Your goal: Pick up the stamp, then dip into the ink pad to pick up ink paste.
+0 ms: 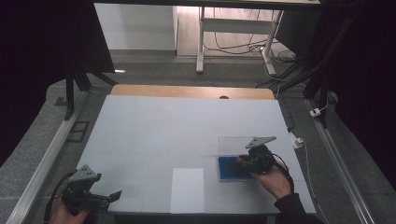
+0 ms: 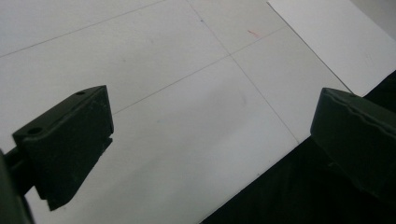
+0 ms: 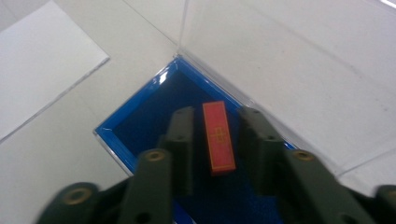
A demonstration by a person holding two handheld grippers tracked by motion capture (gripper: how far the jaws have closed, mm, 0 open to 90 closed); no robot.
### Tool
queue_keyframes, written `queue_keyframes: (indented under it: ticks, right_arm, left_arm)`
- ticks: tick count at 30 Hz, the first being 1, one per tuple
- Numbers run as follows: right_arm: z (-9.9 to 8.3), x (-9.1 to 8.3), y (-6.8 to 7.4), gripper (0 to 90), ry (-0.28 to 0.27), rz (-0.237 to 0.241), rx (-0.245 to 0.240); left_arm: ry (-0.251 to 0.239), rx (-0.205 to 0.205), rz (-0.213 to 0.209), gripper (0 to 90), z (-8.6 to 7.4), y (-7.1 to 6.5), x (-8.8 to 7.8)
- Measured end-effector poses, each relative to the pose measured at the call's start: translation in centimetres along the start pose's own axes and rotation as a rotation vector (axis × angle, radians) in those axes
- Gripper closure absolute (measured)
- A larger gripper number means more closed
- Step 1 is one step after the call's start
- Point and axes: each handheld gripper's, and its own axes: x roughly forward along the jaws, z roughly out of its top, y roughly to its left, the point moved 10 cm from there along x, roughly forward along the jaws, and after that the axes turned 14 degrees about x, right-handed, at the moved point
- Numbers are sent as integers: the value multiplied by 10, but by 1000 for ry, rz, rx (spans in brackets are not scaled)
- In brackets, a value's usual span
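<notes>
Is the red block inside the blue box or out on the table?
Inside: the red block lies on the blue box floor, between the right claw jaws.

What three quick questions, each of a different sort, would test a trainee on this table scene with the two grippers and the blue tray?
1. True or false: the jaws of the left gripper are shut.
2. What colour is the block lying between the jaws of the right gripper? A green, B red, C yellow.
3. Fill in: the block sits inside a tray lined in ____.
Key: 1 false; 2 B; 3 blue.
</notes>
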Motion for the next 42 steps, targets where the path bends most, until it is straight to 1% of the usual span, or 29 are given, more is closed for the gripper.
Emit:
queue_keyframes:
  ticks: [2,4,6,10,12,19,24,28,34,39,40,42]
  right_arm:
    - [0,0,0,761,6,-2,-5]
    - [0,1,0,785,8,-2,-16]
    - [1,2,0,790,8,-7,-15]
    - [0,1,0,794,13,-11,-20]
    - [0,0,1,795,8,-5,-24]
    - [4,-7,3,795,-32,-1,-27]
    - [5,-14,4,795,-52,12,-2]
    - [5,-20,5,795,-67,12,-10]
    - [4,-23,5,796,-69,10,3]
    - [6,-24,7,796,-76,10,-3]
    - [6,-23,8,796,-76,10,-10]
    - [5,-23,10,796,-68,9,-15]
  left_arm:
    - [1,0,0,0,0,0,0]
    - [1,1,1,0,0,0,0]
    - [0,-1,-1,0,0,0,0]
    - [1,-2,0,0,0,0,0]
    - [0,-4,-1,0,0,0,0]
    - [-3,-6,-5,0,0,0,0]
    - [-4,-6,-6,0,0,0,0]
    - [-4,-7,-8,0,0,0,0]
    - [-2,-5,-7,0,0,0,0]
    - [-5,-6,-12,0,0,0,0]
    - [-5,-4,-12,0,0,0,0]
    - [-3,-4,-10,0,0,0,0]
